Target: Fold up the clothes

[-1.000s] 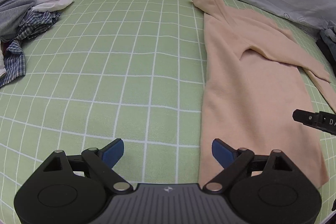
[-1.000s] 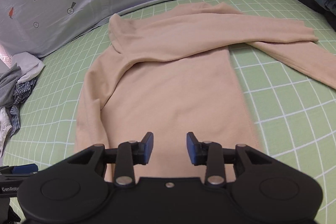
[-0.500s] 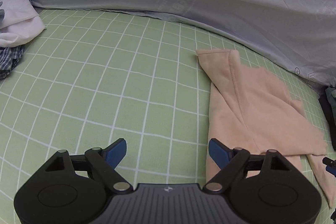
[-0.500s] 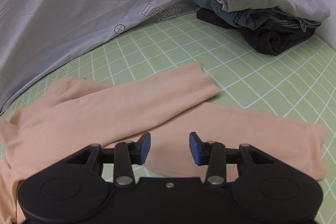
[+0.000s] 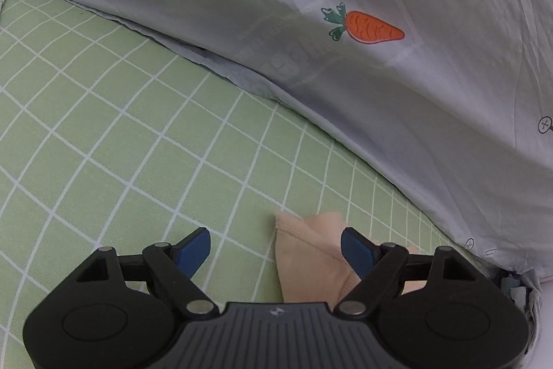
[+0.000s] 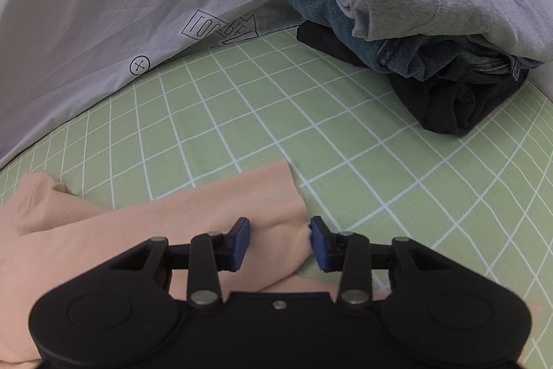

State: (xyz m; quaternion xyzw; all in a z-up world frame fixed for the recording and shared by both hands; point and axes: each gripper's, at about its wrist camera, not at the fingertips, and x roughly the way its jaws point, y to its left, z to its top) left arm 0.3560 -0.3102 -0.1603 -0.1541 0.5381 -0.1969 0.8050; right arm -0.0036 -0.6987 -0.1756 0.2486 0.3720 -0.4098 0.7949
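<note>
Two handheld grippers work a peach top on a bed w/ a green grid sheet (image 5: 114,113).

Left gripper (image 5: 275,248): jaws wide apart and closing, blue pads clear of any cloth. The peach top (image 5: 307,251) shows here as a stitched corner, lying between the jaws but nearer the right-hand pad; that pad sits just beside or over its edge, contact can't be told. Ahead of the jaws, bare sheet, then a grey duvet (image 5: 380,92) w/ a carrot print (image 5: 366,27) heaped across the far side.

Right gripper (image 6: 279,242): jaws narrower, also closing, w/ the end of a peach sleeve (image 6: 221,206) between them. The sleeve's edge reaches the right-hand pad and looks to touch it; the left-hand pad sits on or just above the fabric. Not clamped yet, as far as the view shows. The rest of the top spreads off to the left of the jaws and back under the gripper body.

Ahead and to the right of the right jaws, well apart: a stack of folded clothes (image 6: 414,23), grey sweatshirt on top, denim in the middle, a dark garment at the bottom. The same grey duvet runs along the far left.
</note>
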